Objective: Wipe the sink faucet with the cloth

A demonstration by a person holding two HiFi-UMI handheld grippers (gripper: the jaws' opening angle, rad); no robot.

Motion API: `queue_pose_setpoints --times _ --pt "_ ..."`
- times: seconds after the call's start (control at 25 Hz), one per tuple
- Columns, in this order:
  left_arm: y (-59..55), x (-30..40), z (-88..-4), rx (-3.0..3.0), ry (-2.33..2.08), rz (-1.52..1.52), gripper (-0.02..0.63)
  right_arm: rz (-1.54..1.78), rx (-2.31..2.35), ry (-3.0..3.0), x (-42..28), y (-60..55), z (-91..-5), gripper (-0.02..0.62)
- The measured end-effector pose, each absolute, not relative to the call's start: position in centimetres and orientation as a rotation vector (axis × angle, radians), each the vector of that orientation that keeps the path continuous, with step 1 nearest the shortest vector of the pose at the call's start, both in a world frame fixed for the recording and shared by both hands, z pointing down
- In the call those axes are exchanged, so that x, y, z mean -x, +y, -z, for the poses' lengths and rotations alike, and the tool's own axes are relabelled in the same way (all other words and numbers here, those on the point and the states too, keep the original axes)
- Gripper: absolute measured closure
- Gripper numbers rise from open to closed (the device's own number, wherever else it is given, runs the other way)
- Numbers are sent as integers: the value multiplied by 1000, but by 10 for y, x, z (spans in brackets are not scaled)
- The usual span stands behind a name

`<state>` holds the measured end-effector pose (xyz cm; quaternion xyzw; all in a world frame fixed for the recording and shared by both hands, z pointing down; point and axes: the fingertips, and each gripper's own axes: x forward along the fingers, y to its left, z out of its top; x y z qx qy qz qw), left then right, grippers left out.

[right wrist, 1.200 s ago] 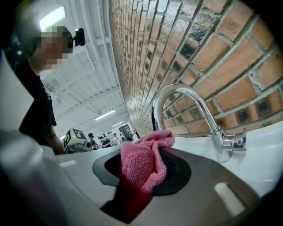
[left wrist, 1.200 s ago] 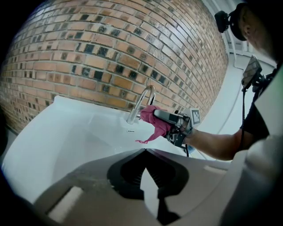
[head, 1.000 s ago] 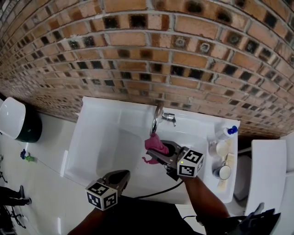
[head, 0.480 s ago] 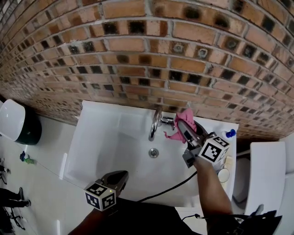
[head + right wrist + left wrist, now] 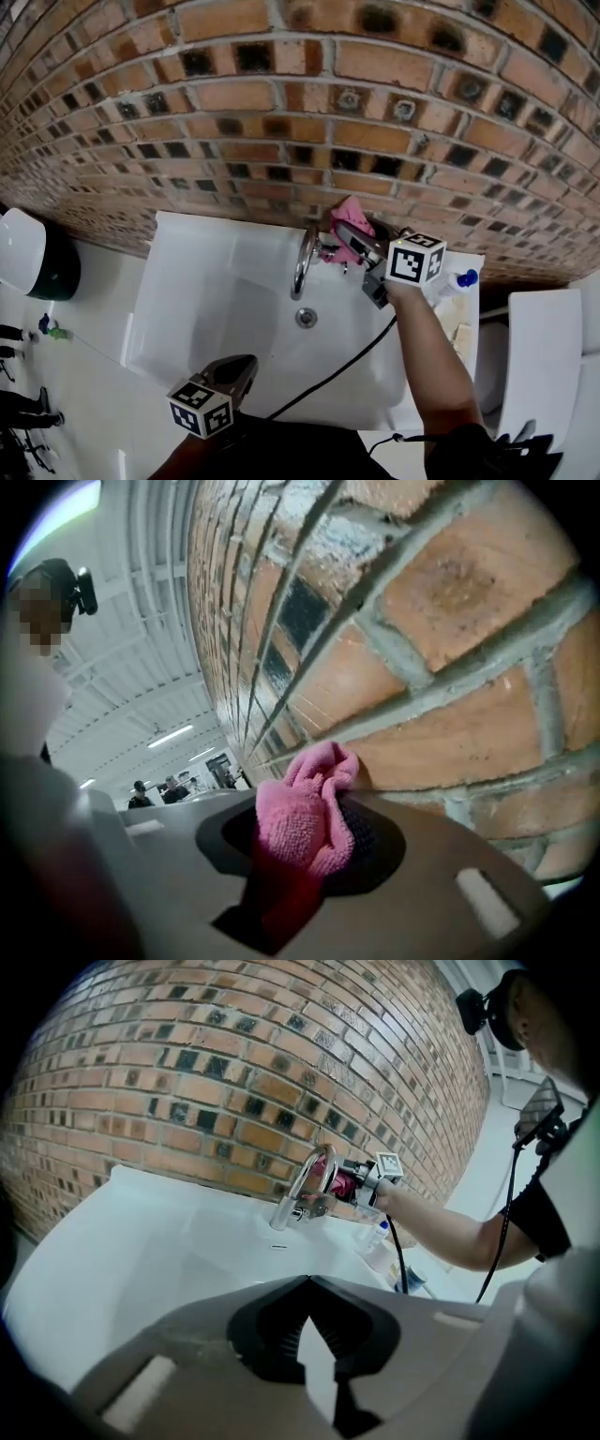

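A curved chrome faucet [image 5: 303, 260] stands at the back of the white sink [image 5: 202, 291], also seen as the faucet [image 5: 302, 1185] in the left gripper view. My right gripper [image 5: 351, 240] is shut on a pink cloth [image 5: 345, 217], held high just right of the faucet top and close to the brick wall. In the right gripper view the pink cloth [image 5: 305, 816] is bunched between the jaws of the right gripper [image 5: 309, 846], with bricks right behind it. My left gripper [image 5: 241, 364] hangs shut and empty over the sink's front edge; its own view shows the left gripper [image 5: 309, 1283] aimed at the faucet.
The brick wall [image 5: 281, 112] rises directly behind the sink. A blue-capped bottle [image 5: 460, 279] and small items sit on the sink's right ledge. The drain [image 5: 306, 318] lies below the spout. A black cable [image 5: 328, 375] crosses the basin. A white-lidded bin [image 5: 28, 253] stands far left.
My right gripper rose with the pink cloth from under the spout, swung right of the faucet, then moved up and left beside its top near the wall. The left gripper barely shifted.
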<state>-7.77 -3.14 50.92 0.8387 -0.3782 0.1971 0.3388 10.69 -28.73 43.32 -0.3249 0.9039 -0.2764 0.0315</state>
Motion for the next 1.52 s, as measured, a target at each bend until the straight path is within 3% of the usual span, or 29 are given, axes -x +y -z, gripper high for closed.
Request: queue_pose_setpoints --times 0.68,1.04,1.52 --pt "-40 75 -522 -2103 -1040 -530 603 1484 720 2665 -67 -319 -505 457" --pt "-40 73 -524 -2099 -1039 -510 603 1488 361 2550 -40 -314 -459 462" --pt "-32 82 -516 -2128 -1023 -428 603 1426 571 2719 -34 -311 -436 465"
